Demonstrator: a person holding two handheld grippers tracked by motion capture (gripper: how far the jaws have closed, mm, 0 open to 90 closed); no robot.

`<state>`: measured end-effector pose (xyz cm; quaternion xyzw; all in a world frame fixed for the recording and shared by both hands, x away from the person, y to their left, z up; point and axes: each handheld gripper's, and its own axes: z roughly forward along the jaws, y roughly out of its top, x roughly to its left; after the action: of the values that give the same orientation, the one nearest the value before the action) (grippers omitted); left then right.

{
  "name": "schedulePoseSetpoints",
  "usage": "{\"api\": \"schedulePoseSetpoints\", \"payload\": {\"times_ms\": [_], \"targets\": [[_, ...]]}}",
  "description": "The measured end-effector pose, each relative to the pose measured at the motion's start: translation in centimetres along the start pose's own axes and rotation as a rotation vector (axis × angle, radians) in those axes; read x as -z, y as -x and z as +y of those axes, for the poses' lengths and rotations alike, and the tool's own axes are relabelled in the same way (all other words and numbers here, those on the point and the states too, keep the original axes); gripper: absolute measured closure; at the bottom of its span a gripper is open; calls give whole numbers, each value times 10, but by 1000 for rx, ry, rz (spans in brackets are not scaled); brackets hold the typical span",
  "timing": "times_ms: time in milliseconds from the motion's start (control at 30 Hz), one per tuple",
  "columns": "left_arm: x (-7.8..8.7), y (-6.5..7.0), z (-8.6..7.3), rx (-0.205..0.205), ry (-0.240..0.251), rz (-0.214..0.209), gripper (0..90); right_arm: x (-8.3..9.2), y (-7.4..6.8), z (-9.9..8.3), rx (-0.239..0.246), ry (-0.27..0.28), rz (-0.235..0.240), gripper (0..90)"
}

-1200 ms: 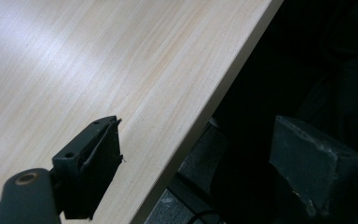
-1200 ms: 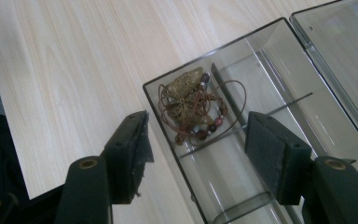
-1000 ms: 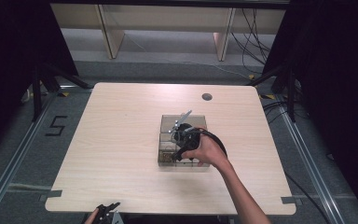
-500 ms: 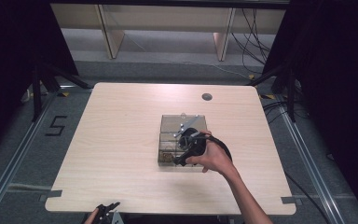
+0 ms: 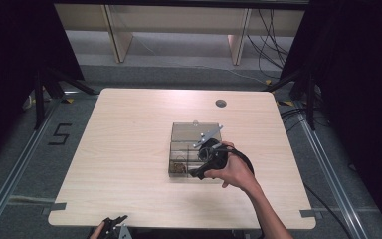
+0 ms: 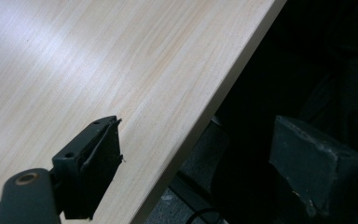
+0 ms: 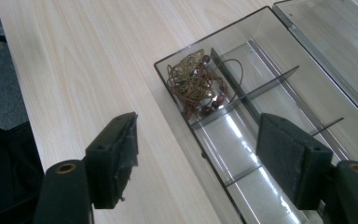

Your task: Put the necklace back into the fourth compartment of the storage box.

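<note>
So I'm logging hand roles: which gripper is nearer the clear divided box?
Right. The right gripper hangs over the clear divided box, jaws open above the compartments near the necklace. The left gripper sits far off at the table's near edge.

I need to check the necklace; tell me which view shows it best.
The right gripper view: the necklace lies close and sharp in an end compartment of the clear box. The high view shows a small brown tangle; the left gripper view faces bare table.
</note>
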<state>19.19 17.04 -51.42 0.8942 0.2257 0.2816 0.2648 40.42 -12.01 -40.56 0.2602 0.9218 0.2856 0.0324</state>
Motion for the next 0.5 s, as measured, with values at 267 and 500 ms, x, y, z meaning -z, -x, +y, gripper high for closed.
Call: {"api": "schedulePoseSetpoints", "payload": {"times_ms": [267, 500], "targets": [[0, 0, 0, 2, 3, 1, 158, 6, 0, -8, -2, 42, -14, 251], [0, -1, 0, 7, -1, 2, 158, 8, -4, -16, -11, 62, -28, 242]]}}
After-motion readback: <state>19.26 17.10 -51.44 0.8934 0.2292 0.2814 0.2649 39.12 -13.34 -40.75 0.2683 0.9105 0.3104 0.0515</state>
